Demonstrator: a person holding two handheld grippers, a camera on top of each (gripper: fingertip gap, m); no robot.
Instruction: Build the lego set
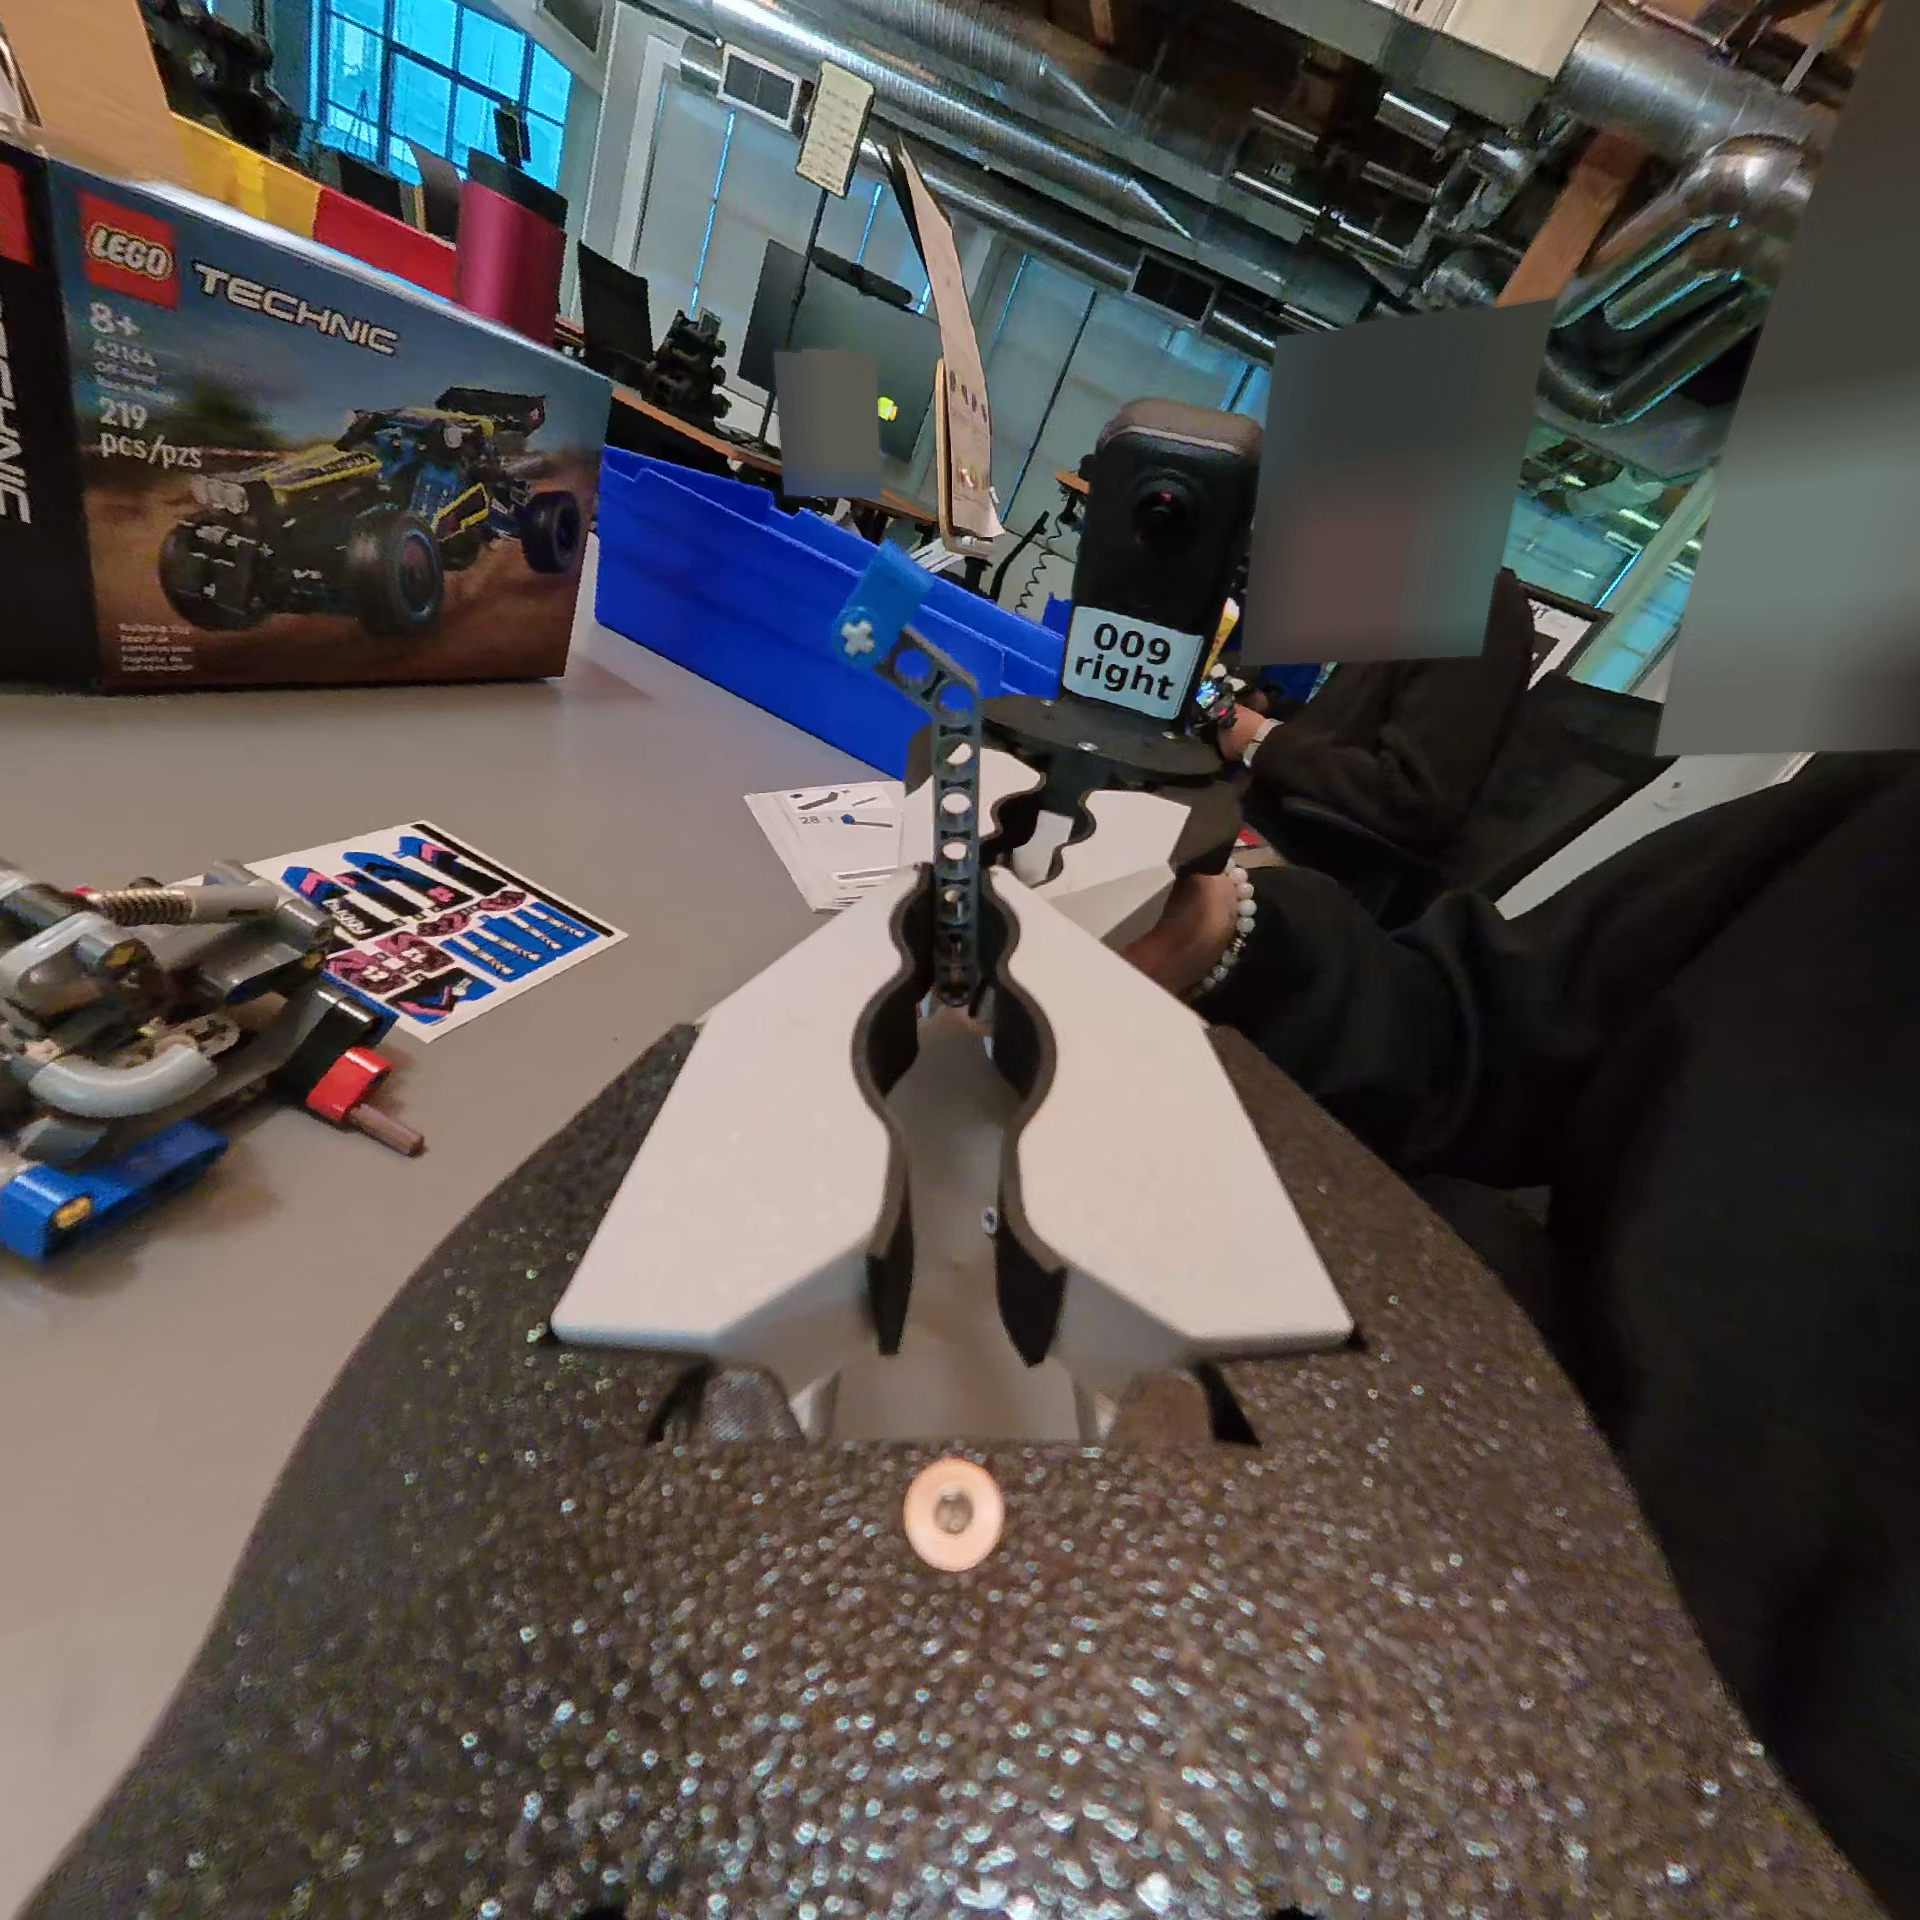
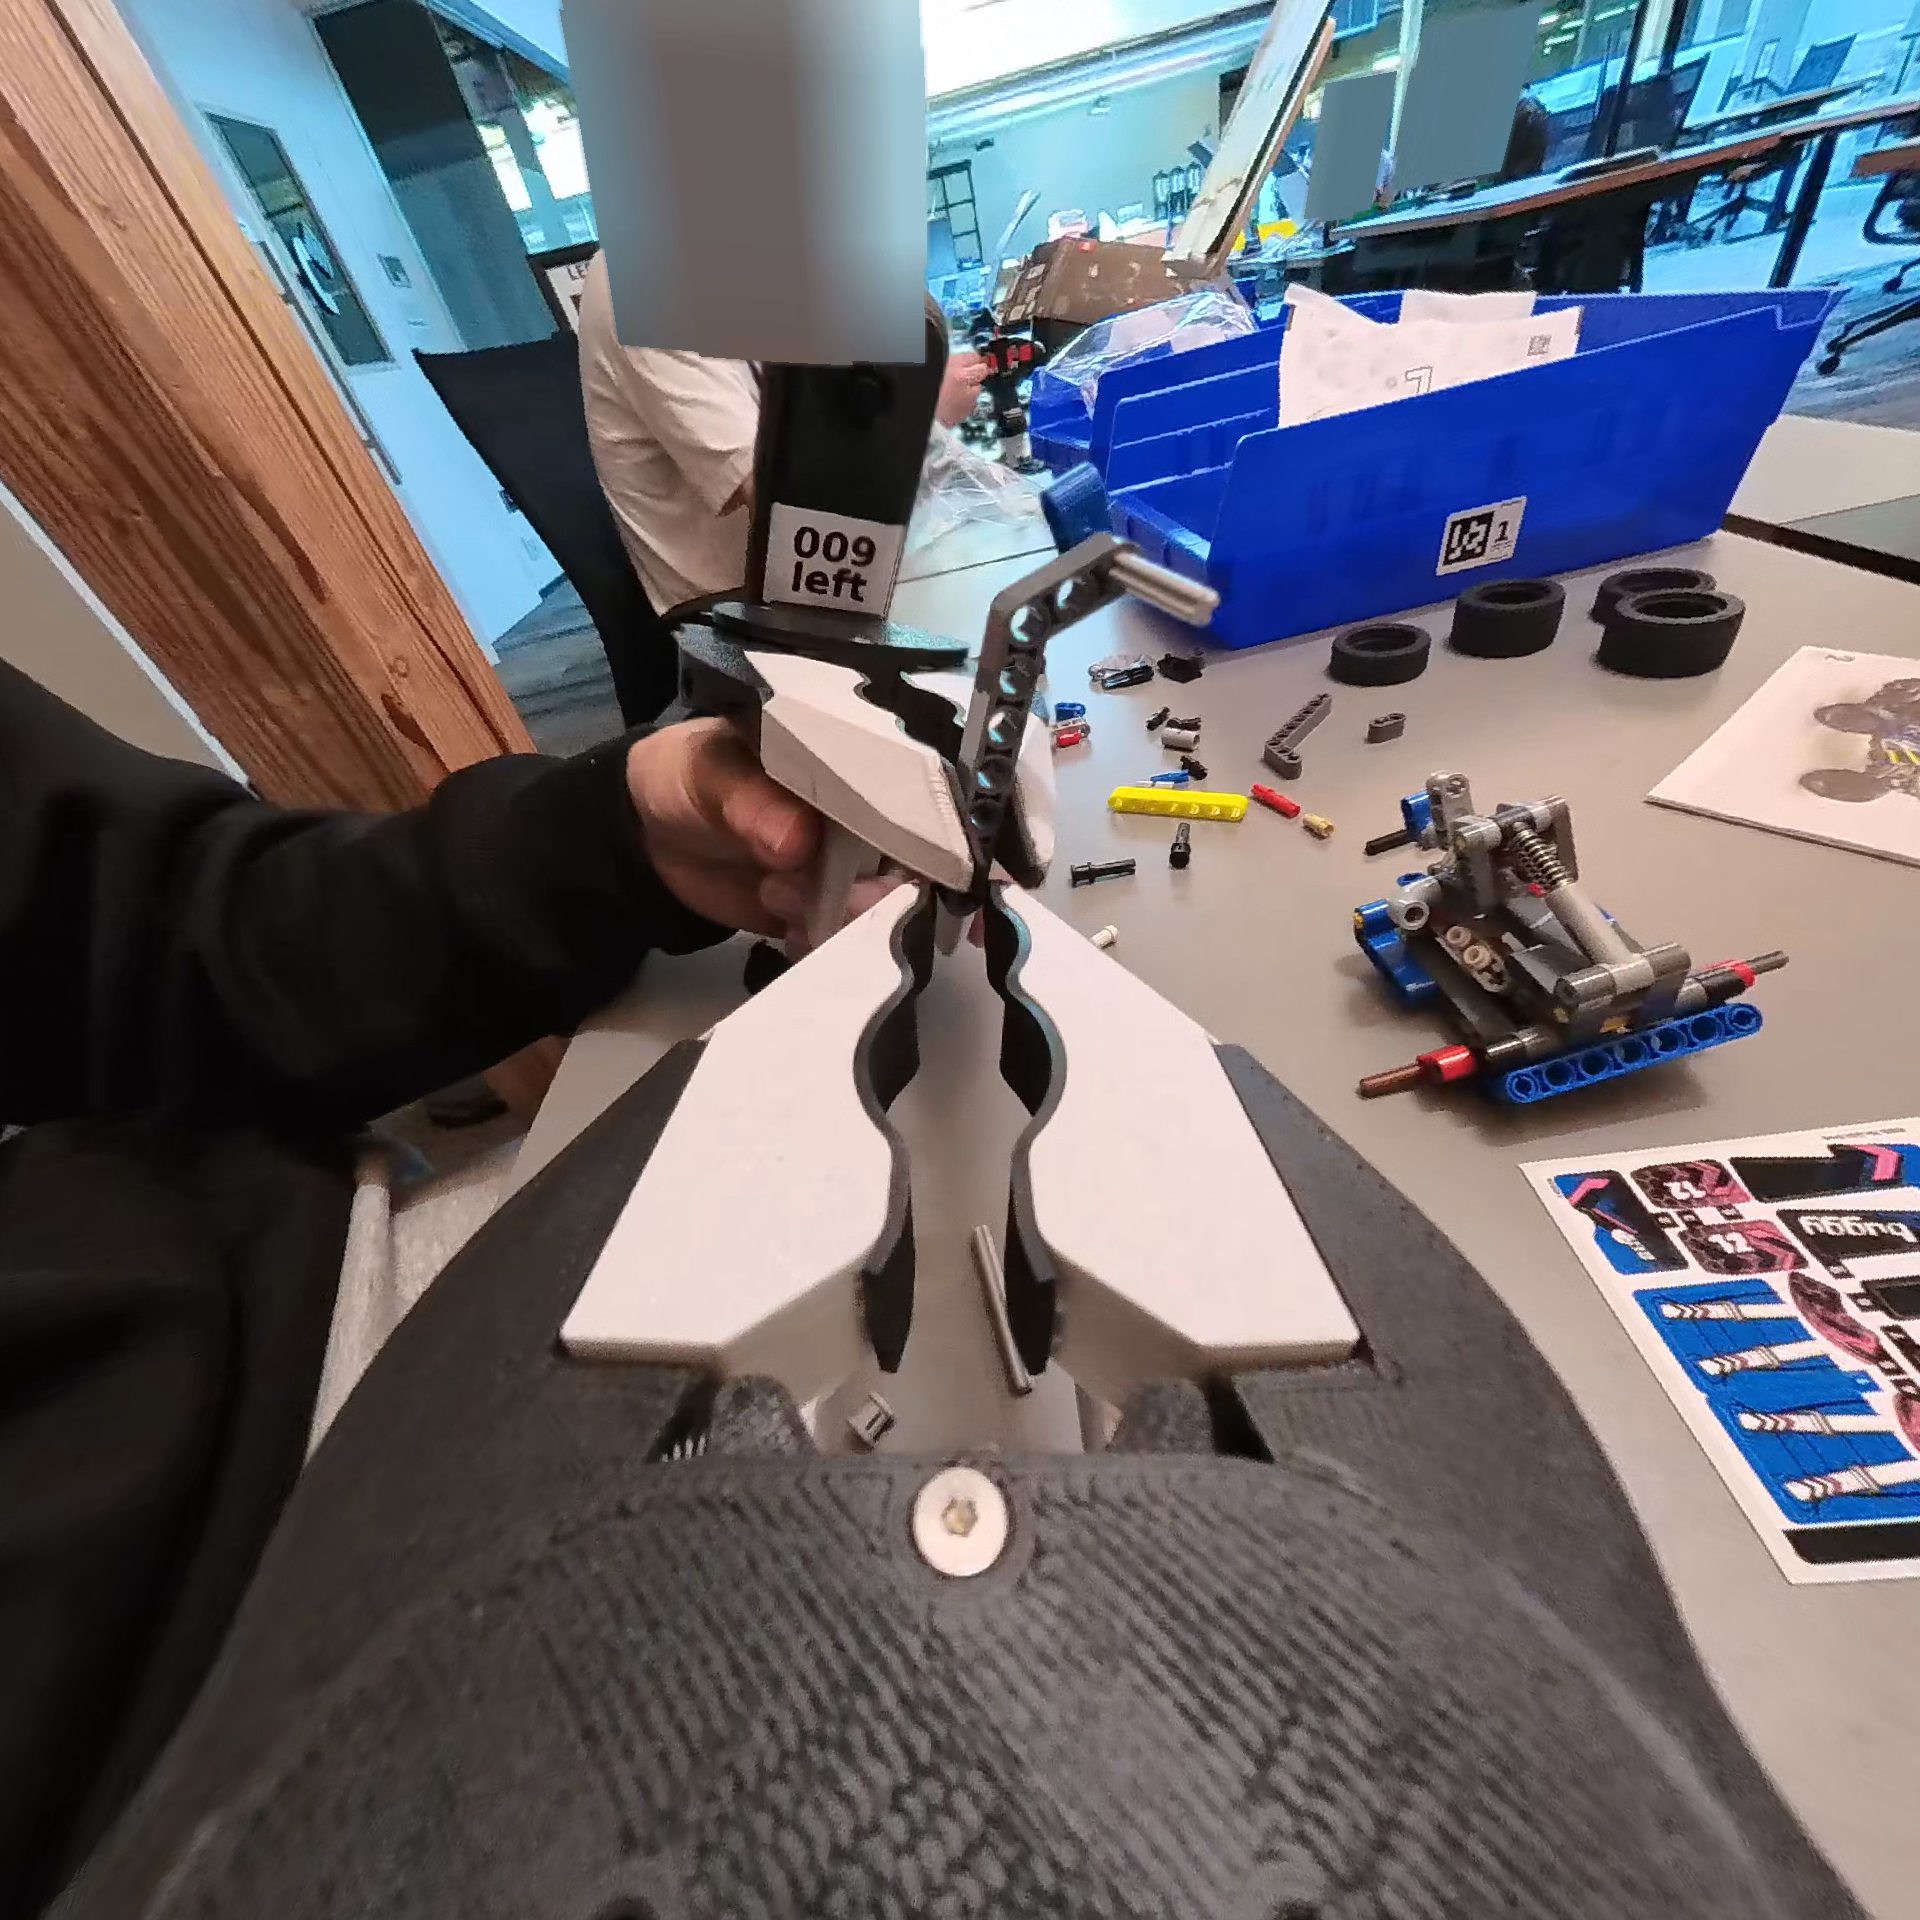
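Dark grey angled plastic Lego beam (image 1: 954,821) stands clenched between the left gripper (image 1: 954,940) tips, above the grey bench (image 1: 582,1164); the right gripper (image 2: 954,920) tips nearly closed, touching its lower end.

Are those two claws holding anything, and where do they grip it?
The left gripper clamps the lower end of a dark grey angled beam. The right gripper pinches that same bottom end.
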